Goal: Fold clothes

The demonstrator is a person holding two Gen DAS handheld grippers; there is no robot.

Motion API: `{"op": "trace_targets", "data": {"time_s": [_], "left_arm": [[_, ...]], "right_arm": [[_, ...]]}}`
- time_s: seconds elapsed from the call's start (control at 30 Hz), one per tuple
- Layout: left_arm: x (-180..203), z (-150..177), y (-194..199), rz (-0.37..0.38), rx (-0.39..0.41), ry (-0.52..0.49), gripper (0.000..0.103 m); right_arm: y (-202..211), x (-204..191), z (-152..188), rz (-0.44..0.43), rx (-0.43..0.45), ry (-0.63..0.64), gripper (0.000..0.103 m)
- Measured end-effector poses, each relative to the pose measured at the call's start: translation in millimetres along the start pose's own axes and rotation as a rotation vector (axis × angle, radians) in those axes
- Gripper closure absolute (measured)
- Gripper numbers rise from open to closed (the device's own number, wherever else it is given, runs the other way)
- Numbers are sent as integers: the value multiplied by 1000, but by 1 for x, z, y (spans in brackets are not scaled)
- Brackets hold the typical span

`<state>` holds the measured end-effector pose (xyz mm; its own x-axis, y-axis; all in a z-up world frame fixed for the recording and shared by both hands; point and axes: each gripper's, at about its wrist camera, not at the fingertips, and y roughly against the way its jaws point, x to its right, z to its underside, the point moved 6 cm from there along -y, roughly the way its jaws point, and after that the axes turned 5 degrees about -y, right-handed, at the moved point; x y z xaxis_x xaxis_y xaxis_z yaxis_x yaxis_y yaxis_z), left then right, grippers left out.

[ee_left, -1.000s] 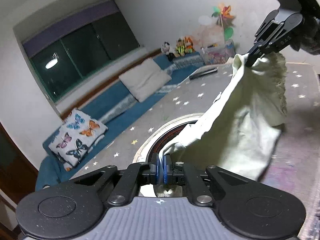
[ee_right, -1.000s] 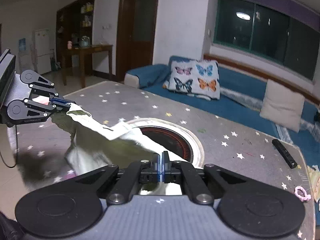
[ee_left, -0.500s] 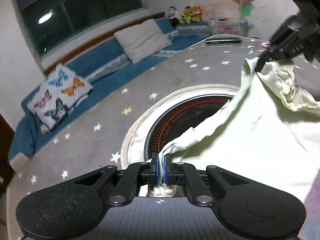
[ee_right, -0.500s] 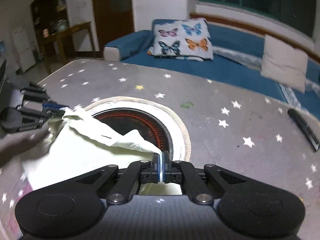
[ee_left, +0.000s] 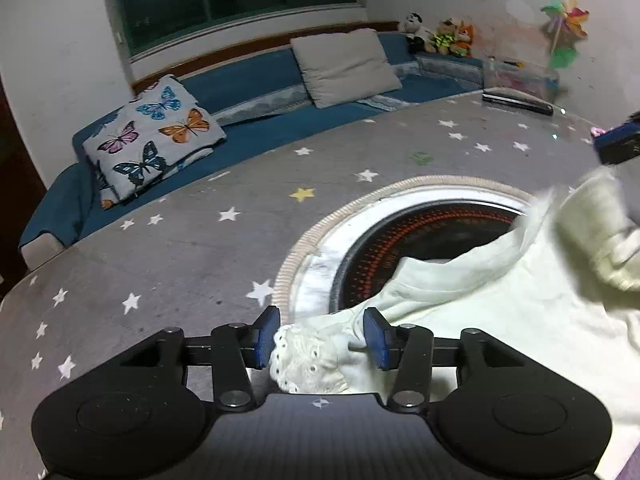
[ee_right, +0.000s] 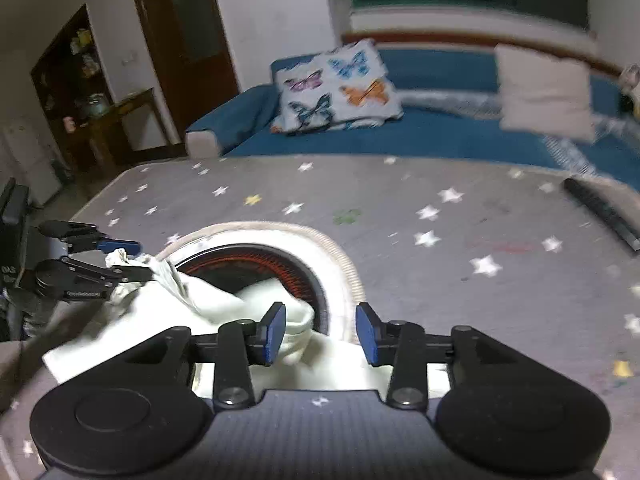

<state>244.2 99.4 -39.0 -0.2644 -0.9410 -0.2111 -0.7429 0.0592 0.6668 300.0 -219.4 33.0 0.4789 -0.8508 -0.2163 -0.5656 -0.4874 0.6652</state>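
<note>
Cream cotton fabric, a pale garment (ee_left: 500, 312) with a lacy eyelet trim, lies spread over the grey star-printed tablecloth (ee_left: 192, 264) and partly covers the round black and red heater plate (ee_left: 424, 240) set into the middle of the table. The left gripper (ee_left: 322, 338) has its blue-padded fingers (ee_left: 266, 336) spread wide apart, and the bunched eyelet edge of the garment sits loose between them, resting on the table. In the right wrist view the right gripper (ee_right: 322, 334) also stands with its fingers apart; a rounded fold of the cream cloth lies just beside its left pad, while the right pad hangs over the pale braided ring around the heater. From that same view the left gripper appears at the far left edge, its two fingers separated with a crumpled corner of the garment between them. The right edge of the left wrist view is blurred, and only a dark blue tip of the other tool shows there above the cloth. Beyond the table runs a blue bench sofa (ee_left: 256, 80) carrying a butterfly-printed cushion (ee_left: 156, 132) and a plain beige cushion (ee_left: 346, 66). A black remote control (ee_right: 604, 208) lies near the table's far edge.
</note>
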Motion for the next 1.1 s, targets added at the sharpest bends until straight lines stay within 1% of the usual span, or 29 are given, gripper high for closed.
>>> {"op": "trace_targets", "data": {"time_s": [0.03,0.07,0.1,0.13,0.2,0.23,0.37,0.43,0.53,0.6,0.67,0.77,0.83,0.87,0.93,1.03,1.1], "left_arm": [[-2,0,3,-10,6,13,46],[-4,-1,7,-17,13,24,45],[-5,-2,10,-23,20,35,45],[-5,-3,14,-29,27,42,44],[-4,-4,22,-41,41,56,41],[-2,-3,26,-43,45,62,41],[15,2,42,-47,67,46,41],[23,7,45,-36,66,41,41],[31,16,43,-24,42,49,41],[35,21,39,-19,24,54,41],[37,24,37,-15,19,58,41],[42,24,35,-2,21,64,41],[44,24,32,4,20,62,41],[44,24,31,7,19,62,41],[45,25,30,8,15,60,41],[44,27,27,7,9,64,41],[43,27,27,7,9,65,41]], "right_arm": [[5,-2,1,13,9,10,63],[13,-6,2,19,22,24,61],[21,-13,5,14,36,40,56],[25,-19,7,8,39,52,49],[31,-36,17,-7,32,100,43],[30,-46,24,-4,22,133,43],[8,-83,50,21,-33,294,47],[-6,-96,60,34,-62,340,56],[-25,-105,67,61,-89,353,66],[-35,-105,71,77,-106,346,68],[-43,-103,75,92,-124,336,69],[-44,-103,76,131,-91,363,69],[-45,-102,77,127,-95,356,71],[-46,-102,78,126,-97,354,73],[-47,-102,79,148,-94,354,95],[-38,-94,75,124,-63,276,98],[-26,-83,68,69,-35,182,98]]}}
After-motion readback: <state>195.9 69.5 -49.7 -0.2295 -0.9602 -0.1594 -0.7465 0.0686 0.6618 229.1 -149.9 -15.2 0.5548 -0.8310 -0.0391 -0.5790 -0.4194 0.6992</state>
